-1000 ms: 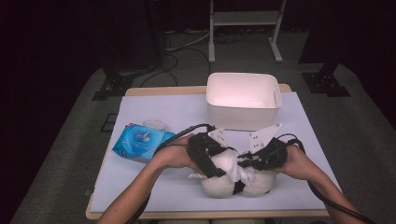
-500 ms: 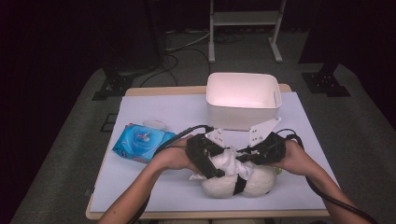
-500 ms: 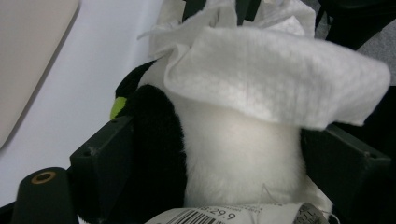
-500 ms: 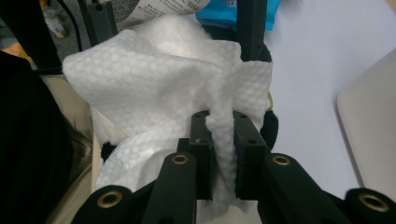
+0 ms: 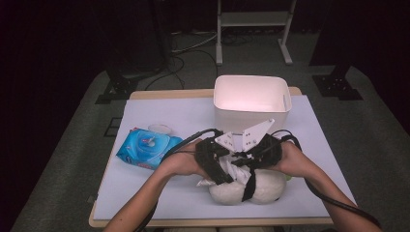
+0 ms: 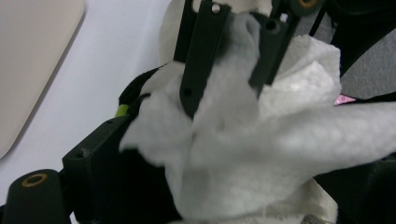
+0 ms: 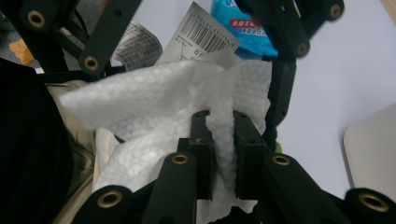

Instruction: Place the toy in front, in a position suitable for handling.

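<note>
A white wet wipe (image 7: 159, 98) is pinched between the pads of my right gripper (image 7: 219, 126), which is shut on a fold of it. In the left gripper view the same wipe (image 6: 243, 154) lies bunched between the wide-apart jaws of my left gripper (image 6: 252, 140), draped over one jaw, with the right gripper (image 6: 224, 88) gripping it from above. In the high view both grippers meet over a cream plush object (image 5: 266, 191) with a black strap (image 5: 249, 186): left gripper (image 5: 225, 164), right gripper (image 5: 244, 162). A barcode tag (image 7: 201, 35) sticks up behind the wipe.
A blue pack of wipes (image 5: 147, 147) lies left of the hands, with a small white disc (image 5: 160, 129) behind it. A white bin (image 5: 251, 113) stands at the back of the pale mat (image 5: 164, 111). Cables trail from both grippers toward the near edge.
My right gripper has shifted left and slightly up toward the left gripper, still holding the wipe. The left hand has stayed where it was.
</note>
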`<act>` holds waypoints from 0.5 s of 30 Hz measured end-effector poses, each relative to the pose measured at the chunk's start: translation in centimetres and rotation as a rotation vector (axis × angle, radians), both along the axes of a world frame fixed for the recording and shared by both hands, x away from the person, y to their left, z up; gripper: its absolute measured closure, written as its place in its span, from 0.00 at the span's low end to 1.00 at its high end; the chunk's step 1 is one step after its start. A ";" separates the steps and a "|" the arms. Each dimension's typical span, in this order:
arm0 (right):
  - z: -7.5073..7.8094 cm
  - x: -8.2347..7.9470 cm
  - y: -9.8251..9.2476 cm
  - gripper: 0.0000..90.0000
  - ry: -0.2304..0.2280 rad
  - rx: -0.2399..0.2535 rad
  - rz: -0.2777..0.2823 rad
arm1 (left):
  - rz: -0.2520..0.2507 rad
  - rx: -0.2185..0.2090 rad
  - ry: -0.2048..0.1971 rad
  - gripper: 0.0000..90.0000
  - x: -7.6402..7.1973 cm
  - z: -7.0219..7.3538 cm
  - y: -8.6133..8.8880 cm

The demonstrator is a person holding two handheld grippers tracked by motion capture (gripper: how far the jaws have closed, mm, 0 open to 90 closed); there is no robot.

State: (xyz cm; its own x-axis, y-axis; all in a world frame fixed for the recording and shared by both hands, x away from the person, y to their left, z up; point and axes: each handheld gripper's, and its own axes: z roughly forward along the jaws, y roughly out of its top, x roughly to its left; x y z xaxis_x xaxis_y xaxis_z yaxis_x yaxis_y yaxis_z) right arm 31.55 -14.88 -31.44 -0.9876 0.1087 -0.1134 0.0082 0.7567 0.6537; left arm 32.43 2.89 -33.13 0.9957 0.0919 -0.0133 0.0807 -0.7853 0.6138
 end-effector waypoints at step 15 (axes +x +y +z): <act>-1.0 0.3 -3.1 0.89 0.015 -0.013 -0.087 | 0.032 -0.023 -0.017 0.14 -0.6 0.2 2.4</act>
State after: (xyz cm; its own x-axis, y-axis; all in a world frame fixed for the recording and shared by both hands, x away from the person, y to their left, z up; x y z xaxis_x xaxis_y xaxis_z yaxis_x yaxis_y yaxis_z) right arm 31.84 -17.93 -32.46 -0.9762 0.1926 -0.1002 0.0841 0.7609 0.6434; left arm 31.78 5.30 -32.97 0.9923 0.1240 0.0008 0.0954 -0.7681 0.6332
